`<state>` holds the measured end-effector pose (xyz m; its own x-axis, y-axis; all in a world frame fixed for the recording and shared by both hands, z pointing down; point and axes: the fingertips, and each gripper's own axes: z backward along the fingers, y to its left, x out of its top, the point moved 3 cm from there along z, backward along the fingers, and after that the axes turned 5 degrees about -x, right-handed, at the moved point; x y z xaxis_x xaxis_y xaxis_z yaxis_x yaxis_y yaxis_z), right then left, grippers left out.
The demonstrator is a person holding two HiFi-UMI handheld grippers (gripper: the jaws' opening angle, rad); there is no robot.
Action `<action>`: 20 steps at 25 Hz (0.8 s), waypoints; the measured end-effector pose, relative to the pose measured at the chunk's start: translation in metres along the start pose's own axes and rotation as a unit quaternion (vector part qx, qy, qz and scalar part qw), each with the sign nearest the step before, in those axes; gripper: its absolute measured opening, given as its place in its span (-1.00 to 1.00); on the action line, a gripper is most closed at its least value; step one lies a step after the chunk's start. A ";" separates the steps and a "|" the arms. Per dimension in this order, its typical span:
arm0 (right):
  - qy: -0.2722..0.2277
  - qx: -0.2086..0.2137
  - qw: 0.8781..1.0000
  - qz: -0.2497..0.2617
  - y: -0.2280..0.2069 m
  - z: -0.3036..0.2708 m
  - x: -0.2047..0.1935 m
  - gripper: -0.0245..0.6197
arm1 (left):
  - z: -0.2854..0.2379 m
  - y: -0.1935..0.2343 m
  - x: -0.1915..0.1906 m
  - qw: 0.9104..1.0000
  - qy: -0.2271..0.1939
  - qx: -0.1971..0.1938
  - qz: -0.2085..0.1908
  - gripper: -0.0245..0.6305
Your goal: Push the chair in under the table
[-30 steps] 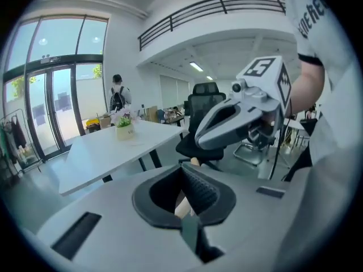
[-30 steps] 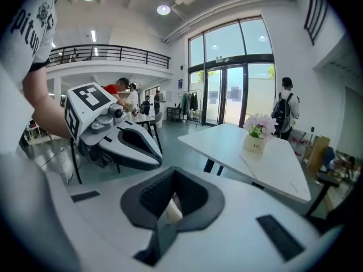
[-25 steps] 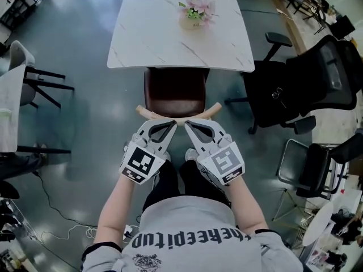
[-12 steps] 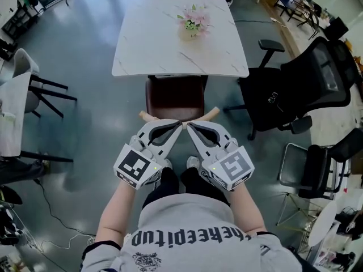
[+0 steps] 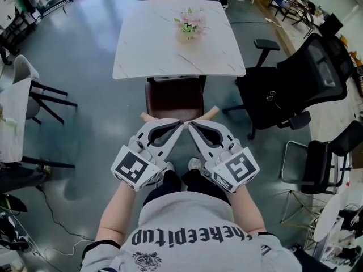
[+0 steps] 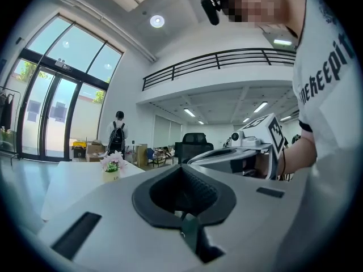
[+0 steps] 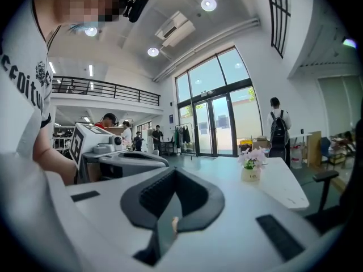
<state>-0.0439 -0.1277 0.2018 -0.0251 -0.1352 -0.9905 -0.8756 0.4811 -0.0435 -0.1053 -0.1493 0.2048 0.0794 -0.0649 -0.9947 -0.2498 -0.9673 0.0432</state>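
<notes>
- On the white marble worktop (image 5: 153, 52), in the head view, a small pot (image 5: 188, 33) holds pink flowers.
- Same view: the chair (image 5: 174, 98) has a dark brown seat and a pale curved backrest. Its front is tucked under the worktop's near edge, and its backrest faces the person.
- Left tongs (image 5: 179, 123) and right tongs (image 5: 190, 123) meet tip to tip over the backrest; I cannot tell whether they touch it.
- Left gripper view: the tongs (image 6: 189, 226) are pressed together with nothing between them. The pot (image 6: 112, 173) of flowers stands beyond.
- Right gripper view: the tongs (image 7: 169, 224) are likewise pressed together on nothing. The pot (image 7: 250, 174) stands on the worktop (image 7: 283, 188).
</notes>
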 end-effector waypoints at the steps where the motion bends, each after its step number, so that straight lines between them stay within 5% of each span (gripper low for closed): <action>1: -0.003 -0.003 1.000 -0.003 0.000 0.000 0.001 -0.89 | 0.001 0.000 0.002 1.000 0.001 0.000 -0.002 -0.88; 20: -0.036 -0.027 0.998 -0.031 0.009 -0.010 0.015 -0.89 | 0.017 0.008 0.018 0.998 -0.050 -0.029 0.008 -0.88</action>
